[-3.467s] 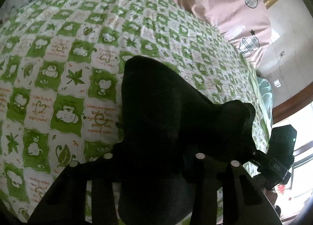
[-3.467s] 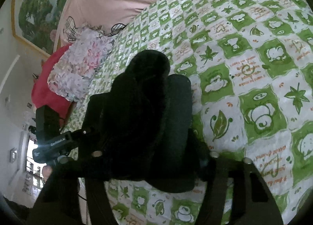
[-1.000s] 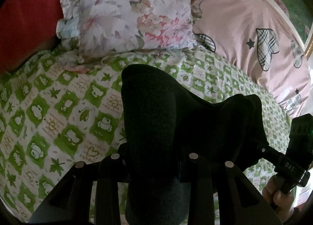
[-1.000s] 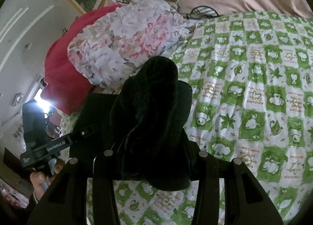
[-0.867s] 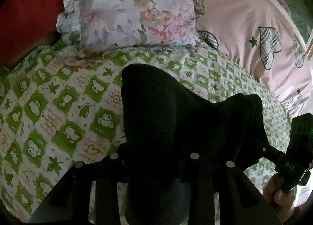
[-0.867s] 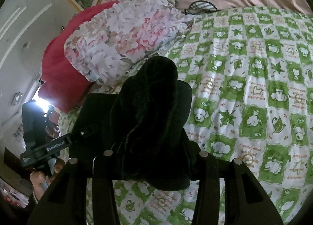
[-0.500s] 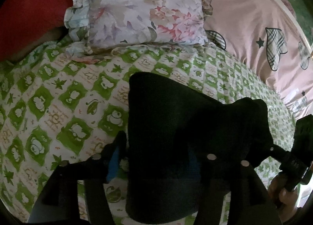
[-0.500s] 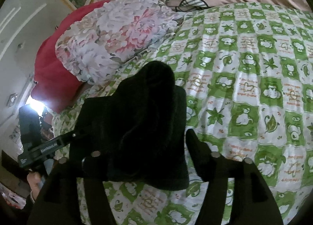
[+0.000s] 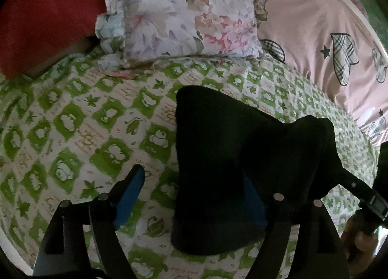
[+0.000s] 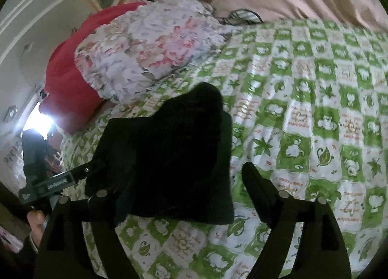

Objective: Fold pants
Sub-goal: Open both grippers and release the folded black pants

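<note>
Now both claws are spread: the left claw (image 9: 194,196) and right claw (image 10: 191,196) flank the folded black pants (image 9: 232,165), which are laid on the green-checked bedsheet (image 9: 72,133) below the floral pillow (image 9: 179,12).

White lettering on the black body of the left gripper (image 10: 54,183), seen at eight o'clock in the right wrist view, reads roughly "GenRobot.AI" — the one label that can be made out. The green-and-white checked bedsheet (image 10: 315,133) carries small orange script in its white squares — too blurred to read in either view.
</note>
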{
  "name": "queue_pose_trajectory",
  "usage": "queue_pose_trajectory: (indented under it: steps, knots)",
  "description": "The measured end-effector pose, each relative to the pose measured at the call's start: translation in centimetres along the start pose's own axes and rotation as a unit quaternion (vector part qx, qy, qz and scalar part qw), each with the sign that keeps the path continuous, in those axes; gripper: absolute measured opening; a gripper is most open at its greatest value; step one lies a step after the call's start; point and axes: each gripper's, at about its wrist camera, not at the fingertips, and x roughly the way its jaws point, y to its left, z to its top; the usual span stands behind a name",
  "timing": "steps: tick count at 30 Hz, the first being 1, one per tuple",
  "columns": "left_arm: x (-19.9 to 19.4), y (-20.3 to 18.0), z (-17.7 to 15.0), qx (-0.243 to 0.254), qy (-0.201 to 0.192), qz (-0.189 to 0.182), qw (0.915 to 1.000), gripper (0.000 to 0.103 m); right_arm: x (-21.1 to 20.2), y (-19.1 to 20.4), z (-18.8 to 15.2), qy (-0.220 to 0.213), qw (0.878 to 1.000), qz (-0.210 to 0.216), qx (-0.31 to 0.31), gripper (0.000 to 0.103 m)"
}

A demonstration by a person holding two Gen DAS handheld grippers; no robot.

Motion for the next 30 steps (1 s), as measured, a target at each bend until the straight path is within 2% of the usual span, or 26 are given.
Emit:
queue_pose_trajectory:
  steps: [16,22,30]
  knots:
    - [-4.7,-0.7,-2.5,0.036,-0.035,0.046,0.9977,0.082,-3.3,5.5,-2.6,-0.016,0.994,-0.038,-0.104,0.099]
    - [-6.0,-1.9,-4.4,0.065,-0.044,0.06,0.9951,0.082,-4.1,6.2,-4.1,-0.022,0.991,-0.049,-0.124,0.101]
    - [-6.3,-3.1,-6.2,0.08,-0.04,0.058,0.9944,0.082,-4.6,6.3,-5.6,-0.027,0.989,-0.058,-0.132,0.102]
